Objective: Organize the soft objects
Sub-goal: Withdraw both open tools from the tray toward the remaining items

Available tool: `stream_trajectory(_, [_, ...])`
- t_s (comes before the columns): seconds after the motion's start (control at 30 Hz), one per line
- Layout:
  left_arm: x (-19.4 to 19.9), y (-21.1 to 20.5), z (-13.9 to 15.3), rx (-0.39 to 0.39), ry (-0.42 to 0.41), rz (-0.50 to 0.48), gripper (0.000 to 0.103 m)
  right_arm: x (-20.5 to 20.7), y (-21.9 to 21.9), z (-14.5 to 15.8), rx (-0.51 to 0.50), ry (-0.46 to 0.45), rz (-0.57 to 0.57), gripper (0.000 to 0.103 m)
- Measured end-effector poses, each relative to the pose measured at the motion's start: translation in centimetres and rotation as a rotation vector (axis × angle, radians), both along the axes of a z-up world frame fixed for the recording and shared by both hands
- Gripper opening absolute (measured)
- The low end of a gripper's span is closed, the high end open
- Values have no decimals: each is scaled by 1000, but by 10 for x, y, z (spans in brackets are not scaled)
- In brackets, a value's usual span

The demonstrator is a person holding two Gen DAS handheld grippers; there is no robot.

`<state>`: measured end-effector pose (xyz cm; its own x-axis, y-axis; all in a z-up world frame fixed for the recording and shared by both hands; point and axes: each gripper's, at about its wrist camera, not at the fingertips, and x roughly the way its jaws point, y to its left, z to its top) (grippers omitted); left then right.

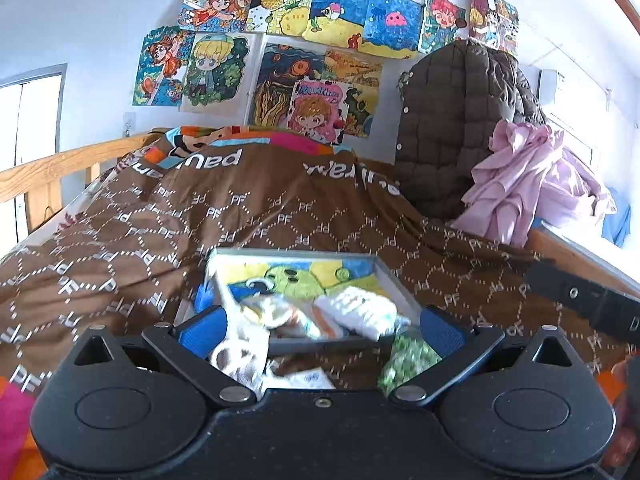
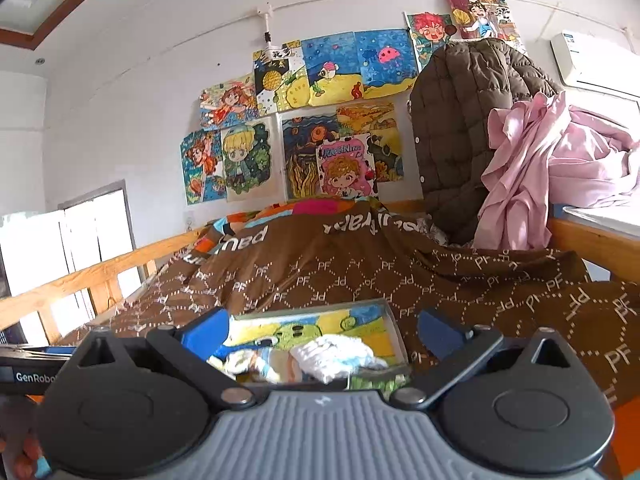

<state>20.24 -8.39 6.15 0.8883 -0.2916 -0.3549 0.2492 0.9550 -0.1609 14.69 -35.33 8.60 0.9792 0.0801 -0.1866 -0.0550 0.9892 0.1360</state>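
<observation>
both grippers' fingers wide, empty | tray (image 1: 394, 280) rim between | blanket (image 1: 280, 216) around

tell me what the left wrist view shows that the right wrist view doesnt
Only the left wrist view shows the green patterned bundle lying outside the tray, and the other tool's black arm at the right edge.

Only the right wrist view shows the air conditioner and a labelled black bar at the left edge.

Both show the tray of soft items on the brown blanket, the wall drawings, the brown quilted jacket and pink cloth.
</observation>
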Motion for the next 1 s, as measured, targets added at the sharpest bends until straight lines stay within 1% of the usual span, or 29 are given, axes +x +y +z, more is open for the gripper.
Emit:
stream_trajectory(0.13, [-13,6,-11,30,22,-8,102,-12,9,-11,-33,27,3,103])
stream_trajectory(0.3, [-25,12,-24,37,30,-6,102,-25,20,-22,-69,32,4,103])
stream_trajectory(0.4, [-31,16,-33,51,41,-9,102,-30,25,-29,-86,51,10,103])
stream_trajectory(0.5, [-34,17,-42,61,62,-10,102,-33,30,-38,-91,84,32,103])
stream_trajectory(0.7, [-38,22,-64,83,102,-19,102,-31,49,-56,-190,160,89,103])
stream_trajectory(0.87, [-36,29,-81,93,132,-34,102,-26,57,-64,-210,217,131,103])
stream_trajectory(1.0, [-35,30,-93,107,152,-51,102,-19,62,-71,-246,273,161,103])
